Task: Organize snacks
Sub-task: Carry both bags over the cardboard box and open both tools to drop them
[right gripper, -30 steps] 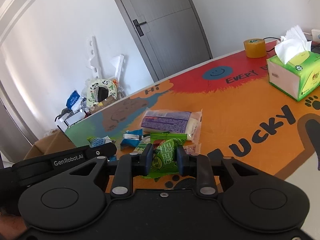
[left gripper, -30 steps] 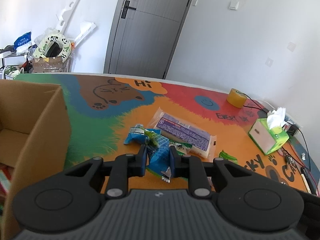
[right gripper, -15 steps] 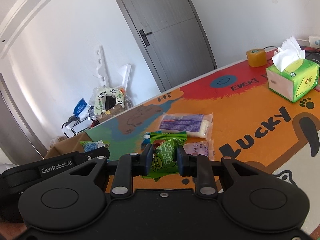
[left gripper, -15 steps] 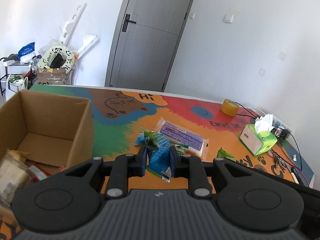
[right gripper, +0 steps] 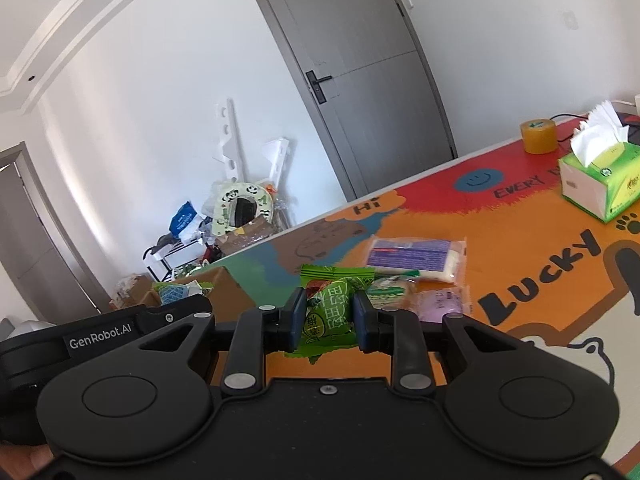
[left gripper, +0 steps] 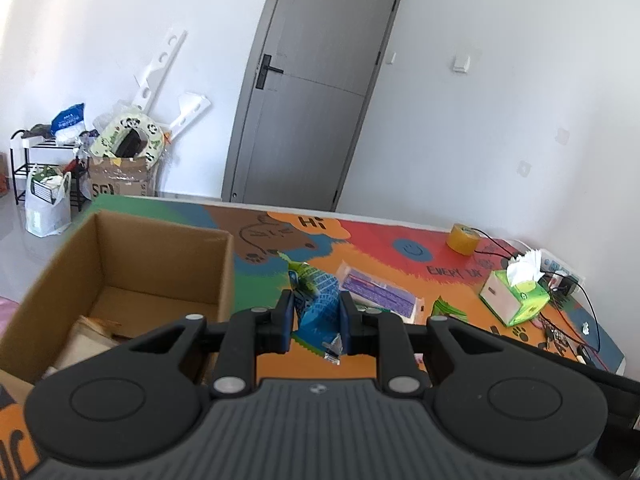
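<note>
In the left wrist view, our left gripper (left gripper: 316,316) is clenching a blue snack packet (left gripper: 320,312) between its pads, lifted off the table (left gripper: 400,344). The cardboard box (left gripper: 168,256) is standing at the left edge of the table, open on top, with some packets already lying inside. The blue packet is hanging just beside the box wall, not yet over the opening. To do this step well, we are thinking to bring the packet fully over the rim before releasing, so its loose tail is not catching on the wall.

In the right wrist view, our right gripper (right gripper: 329,316) is grasping a green snack packet (right gripper: 330,312), also clear of the table. The white and purple packet (right gripper: 416,258) and two small round snacks are waiting behind it. The left gripper is showing at the left, toward the box, so we should be letting it drop first and keeping the right one apart.
</note>
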`<state>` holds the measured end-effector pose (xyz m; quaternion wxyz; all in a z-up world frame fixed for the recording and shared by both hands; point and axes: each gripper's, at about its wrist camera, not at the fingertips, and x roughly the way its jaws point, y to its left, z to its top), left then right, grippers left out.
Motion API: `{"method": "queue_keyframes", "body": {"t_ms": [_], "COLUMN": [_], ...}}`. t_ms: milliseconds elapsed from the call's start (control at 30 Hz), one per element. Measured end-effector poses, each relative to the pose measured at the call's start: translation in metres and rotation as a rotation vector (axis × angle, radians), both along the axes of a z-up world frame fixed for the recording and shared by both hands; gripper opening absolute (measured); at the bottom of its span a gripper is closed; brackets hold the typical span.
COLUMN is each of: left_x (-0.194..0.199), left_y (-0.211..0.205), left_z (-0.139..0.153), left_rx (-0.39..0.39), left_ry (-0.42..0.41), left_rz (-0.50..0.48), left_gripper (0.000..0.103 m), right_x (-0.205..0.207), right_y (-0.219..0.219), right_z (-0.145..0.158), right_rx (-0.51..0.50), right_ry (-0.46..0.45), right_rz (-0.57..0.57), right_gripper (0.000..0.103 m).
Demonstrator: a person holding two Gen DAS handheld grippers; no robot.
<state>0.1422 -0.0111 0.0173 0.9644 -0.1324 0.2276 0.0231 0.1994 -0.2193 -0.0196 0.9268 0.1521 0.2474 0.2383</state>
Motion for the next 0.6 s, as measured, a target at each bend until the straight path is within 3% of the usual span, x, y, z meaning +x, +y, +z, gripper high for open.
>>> {"method": "queue_keyframes", "body": {"t_ms": [600], "left_x": [-0.020], "left_y": [0.059], "left_z": [-0.001], "left_rx": [-0.039], "left_ry": [-0.006], "left_rz": [0.100], "left_gripper": [0.022], "right_x": [-0.004], "right_y": [0.059], "right_z": [0.014], "right_rx": [-0.020], "right_ry": [-0.025], "right_rz": [0.115], "right_gripper": [0.027]}}
